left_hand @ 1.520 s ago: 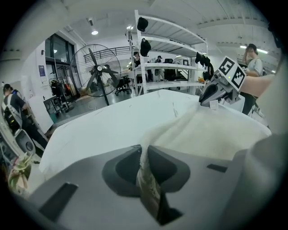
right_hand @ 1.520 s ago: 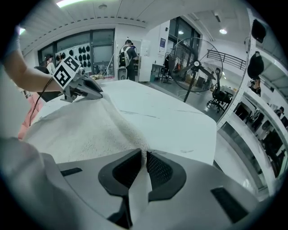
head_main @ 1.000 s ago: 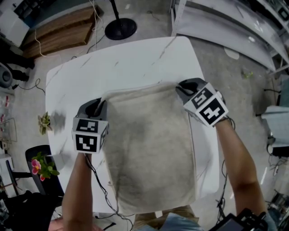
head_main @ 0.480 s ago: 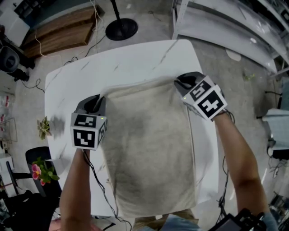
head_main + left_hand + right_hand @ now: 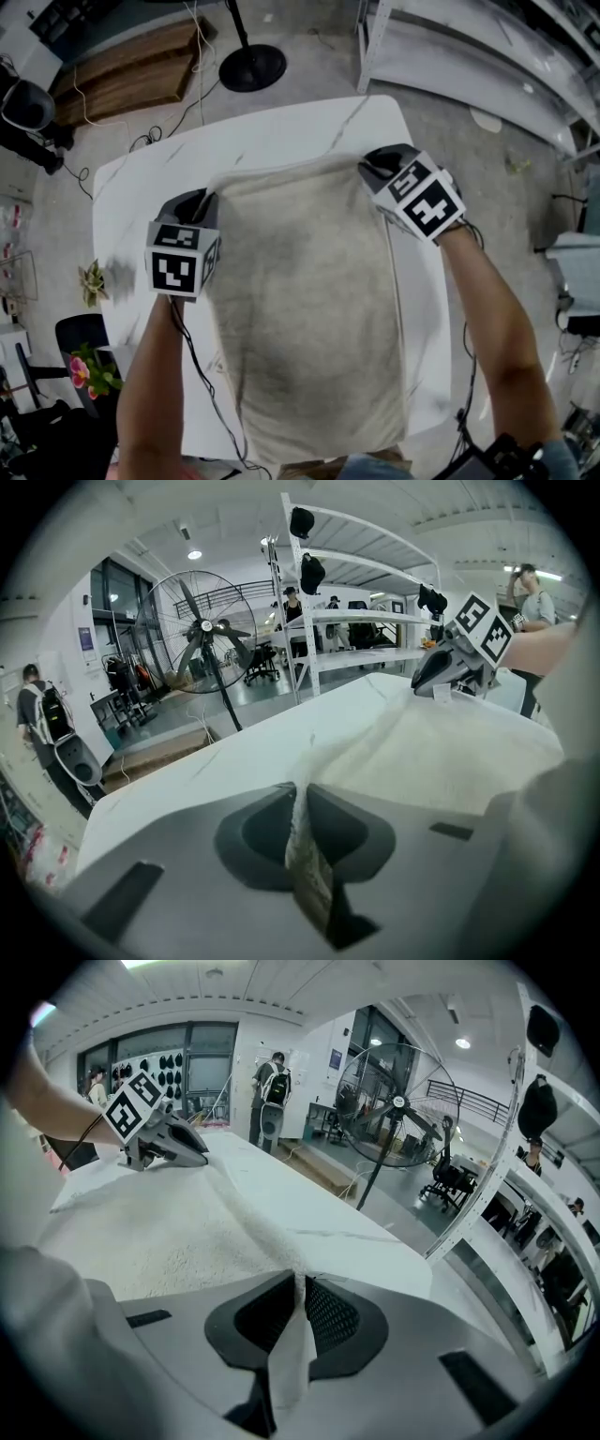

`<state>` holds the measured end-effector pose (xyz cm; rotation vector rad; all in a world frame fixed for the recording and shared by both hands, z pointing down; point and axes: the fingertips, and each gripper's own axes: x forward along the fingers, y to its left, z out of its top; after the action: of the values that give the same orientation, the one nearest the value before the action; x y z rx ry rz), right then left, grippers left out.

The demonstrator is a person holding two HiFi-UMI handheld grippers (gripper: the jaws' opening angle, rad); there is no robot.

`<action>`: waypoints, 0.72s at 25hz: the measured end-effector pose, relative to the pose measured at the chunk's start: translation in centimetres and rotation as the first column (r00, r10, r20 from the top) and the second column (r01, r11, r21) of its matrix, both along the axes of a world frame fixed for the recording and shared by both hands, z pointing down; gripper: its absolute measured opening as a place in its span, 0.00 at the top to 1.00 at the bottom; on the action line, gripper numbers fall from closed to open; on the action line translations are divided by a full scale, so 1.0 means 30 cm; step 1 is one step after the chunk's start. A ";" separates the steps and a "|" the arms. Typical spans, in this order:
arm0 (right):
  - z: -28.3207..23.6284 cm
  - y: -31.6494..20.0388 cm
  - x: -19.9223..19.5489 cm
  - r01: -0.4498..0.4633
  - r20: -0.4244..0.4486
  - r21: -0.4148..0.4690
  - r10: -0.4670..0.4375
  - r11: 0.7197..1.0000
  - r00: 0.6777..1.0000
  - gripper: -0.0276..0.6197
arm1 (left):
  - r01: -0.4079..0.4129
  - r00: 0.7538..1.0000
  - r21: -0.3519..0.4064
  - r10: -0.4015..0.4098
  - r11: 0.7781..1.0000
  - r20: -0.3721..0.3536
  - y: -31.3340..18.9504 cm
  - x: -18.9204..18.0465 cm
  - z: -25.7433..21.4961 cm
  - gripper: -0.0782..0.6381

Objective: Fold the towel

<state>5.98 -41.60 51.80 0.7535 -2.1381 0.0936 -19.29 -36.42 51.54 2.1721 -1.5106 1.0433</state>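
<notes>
The left gripper (image 5: 302, 810) is pinching the towel (image 5: 309, 309) at its far left corner. Its jaws are pressed together on a thin fold of beige cloth that stands up between them. The right gripper (image 5: 298, 1305) has the far right corner in the same way, jaws closed on the cloth, with a small flap poking out behind them towards the camera. Both grippers point forward and down, each held in one of the person's hands.

The towel's far edge runs straight from one gripper to the other. At each end the cloth rises off the white marbled counter (image 5: 281, 127) into the jaws. Behind the grippers, towards the person, the rest of the towel lies spread flat in a long rectangle and reaches about as far as the counter's near edge. A darker, shaded patch shows in its middle.

Ahead of the grippers there is a strip of bare counter, and past its far edge the round black base of a pedestal fan (image 5: 251, 61) stands on the floor. A wooden board (image 5: 127, 61) lies on the floor ahead of the left gripper and to its left. Metal shelving (image 5: 469, 56) stands off to the right of the right gripper. Some pink flowers (image 5: 80, 367) sit low beside the counter, outside the left gripper and behind it. In the right gripper view a person with a backpack (image 5: 270, 1082) stands far off across the room.
</notes>
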 end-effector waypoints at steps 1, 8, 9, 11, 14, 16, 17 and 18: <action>-0.001 -0.013 -0.001 0.003 0.001 0.001 -0.003 1.000 1.000 0.88 | 0.002 1.000 0.005 -0.002 1.000 0.000 -0.012 -0.001 -0.002 0.84; -0.010 -0.112 -0.006 0.013 0.018 0.016 -0.014 1.000 1.000 0.87 | 0.009 1.000 0.019 -0.009 1.000 -0.007 -0.093 -0.002 -0.011 0.84; -0.011 -0.122 -0.011 0.010 0.022 0.019 -0.011 1.000 1.000 0.88 | 0.012 1.000 0.021 -0.012 1.000 -0.007 -0.100 -0.005 -0.011 0.84; -0.012 -0.136 -0.018 0.002 0.031 0.030 -0.003 1.000 1.000 0.87 | 0.015 1.000 0.028 -0.016 0.999 0.001 -0.110 -0.009 -0.011 0.84; -0.016 -0.146 -0.017 -0.005 0.041 0.056 0.003 0.998 0.999 0.86 | 0.011 1.000 0.051 -0.012 0.999 0.029 -0.121 -0.014 -0.016 0.81; -0.019 -0.149 -0.011 -0.007 0.044 0.069 0.004 0.998 0.999 0.83 | 0.017 0.999 0.065 -0.019 0.998 0.035 -0.130 -0.031 -0.023 0.73; -0.021 -0.147 -0.007 -0.009 0.047 0.072 0.006 0.997 0.999 0.81 | 0.025 0.999 0.070 -0.028 0.997 0.028 -0.133 -0.044 -0.027 0.68; -0.024 -0.143 -0.003 -0.010 0.048 0.074 0.006 0.997 0.999 0.79 | 0.036 0.999 0.074 -0.038 0.997 0.015 -0.135 -0.056 -0.030 0.64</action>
<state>5.88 -45.91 51.10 0.8107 -2.1940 0.0363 -20.98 -40.48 50.63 2.1807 -1.6148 1.0111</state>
